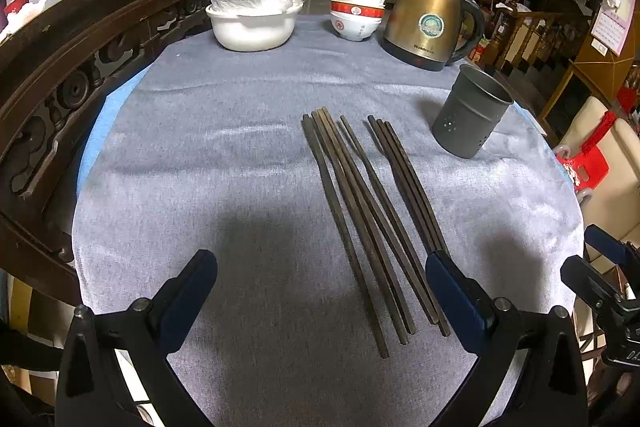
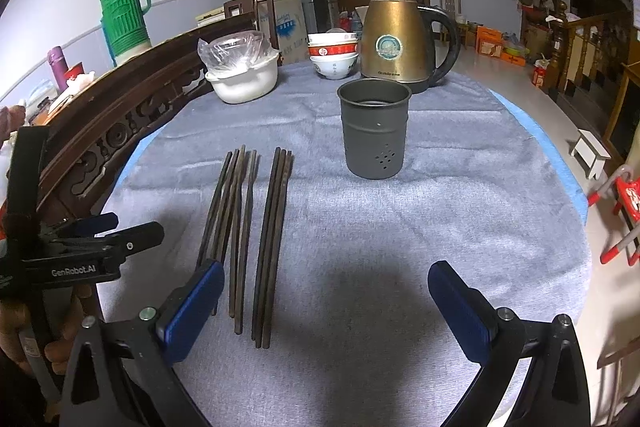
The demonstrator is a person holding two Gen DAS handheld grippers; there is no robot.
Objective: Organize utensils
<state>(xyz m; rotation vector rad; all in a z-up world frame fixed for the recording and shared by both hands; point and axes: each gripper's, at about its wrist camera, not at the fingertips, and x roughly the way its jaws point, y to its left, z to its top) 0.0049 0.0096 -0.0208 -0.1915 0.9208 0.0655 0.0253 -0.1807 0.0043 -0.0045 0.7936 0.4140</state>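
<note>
Several dark wooden chopsticks [image 1: 368,223] lie side by side on the grey cloth, running away from me; the right wrist view has the chopsticks [image 2: 256,227] left of centre. A dark grey metal utensil cup [image 1: 470,113] with drain holes stands upright to their right, and the cup [image 2: 374,129] looks empty. My left gripper [image 1: 322,273] hovers open over the near ends of the chopsticks, holding nothing. My right gripper [image 2: 326,285] is open too, above bare cloth just right of the chopsticks and short of the cup. The left gripper [image 2: 132,231] also shows at the left edge.
At the back of the table stand a white pot [image 1: 254,27] with a plastic-wrapped bowl, stacked red-and-white bowls [image 1: 356,15] and a brass-coloured kettle [image 1: 428,23]. A carved wooden chair back [image 1: 80,75] curves along the left. The table edge [image 2: 560,155] drops off at right.
</note>
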